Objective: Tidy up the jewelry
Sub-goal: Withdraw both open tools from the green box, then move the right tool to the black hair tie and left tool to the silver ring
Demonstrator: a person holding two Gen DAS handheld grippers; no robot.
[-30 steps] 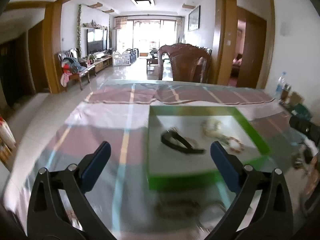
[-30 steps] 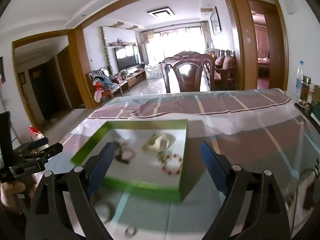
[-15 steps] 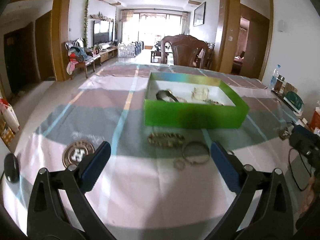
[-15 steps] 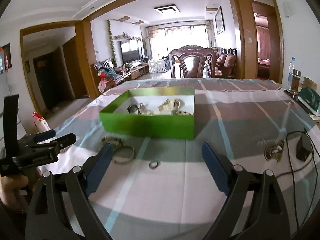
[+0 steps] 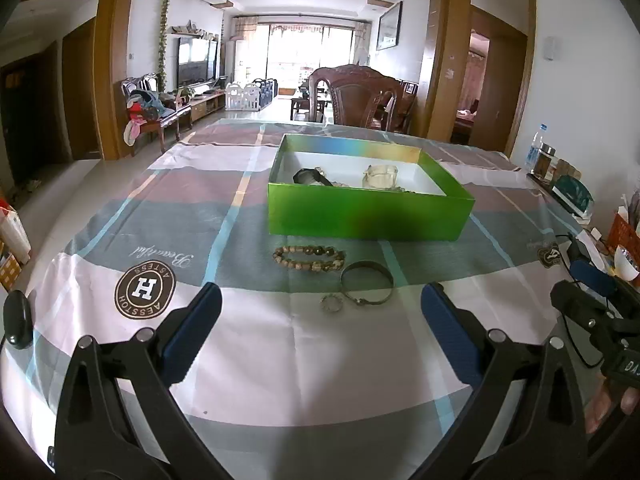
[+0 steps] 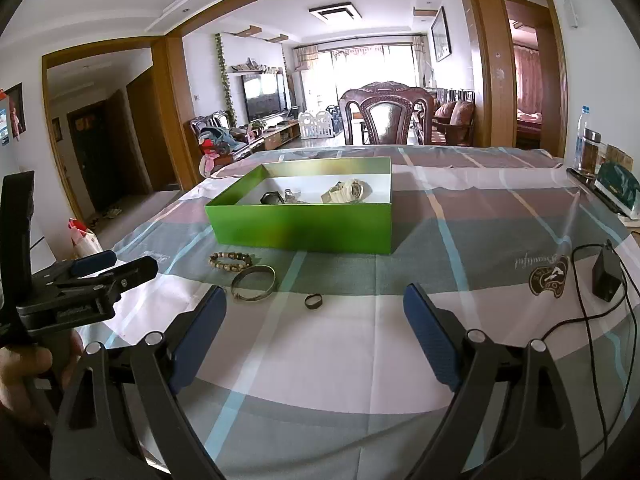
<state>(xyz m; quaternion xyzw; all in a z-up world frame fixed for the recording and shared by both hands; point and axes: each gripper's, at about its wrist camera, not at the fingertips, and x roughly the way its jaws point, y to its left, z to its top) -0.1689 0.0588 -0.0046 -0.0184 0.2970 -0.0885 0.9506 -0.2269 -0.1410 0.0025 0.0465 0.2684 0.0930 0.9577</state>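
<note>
A green box [image 5: 368, 212] stands mid-table and holds a dark watch [image 5: 310, 178], a pale watch [image 6: 348, 191] and other pieces. In front of it on the cloth lie a bead bracelet [image 5: 309, 258], a metal bangle [image 5: 367, 282] and a small ring [image 5: 331, 303]. They also show in the right wrist view: the bracelet [image 6: 231, 261], the bangle [image 6: 253, 282], the ring [image 6: 313, 301]. My left gripper [image 5: 320, 326] is open and empty, just short of the ring. My right gripper [image 6: 314, 330] is open and empty, near the ring.
A checked tablecloth [image 5: 280, 352] covers the table. A black oval object [image 5: 17, 319] lies at the left edge. A black adapter with cable [image 6: 606, 276] lies at the right. Bottles and a green case [image 6: 614, 190] stand at the far right edge. A wooden chair [image 6: 386, 118] is behind the table.
Both grippers have pulled back from over the box and dropped low toward the near table edge. The bracelet, bangle and ring have come into view. Both stay open.
</note>
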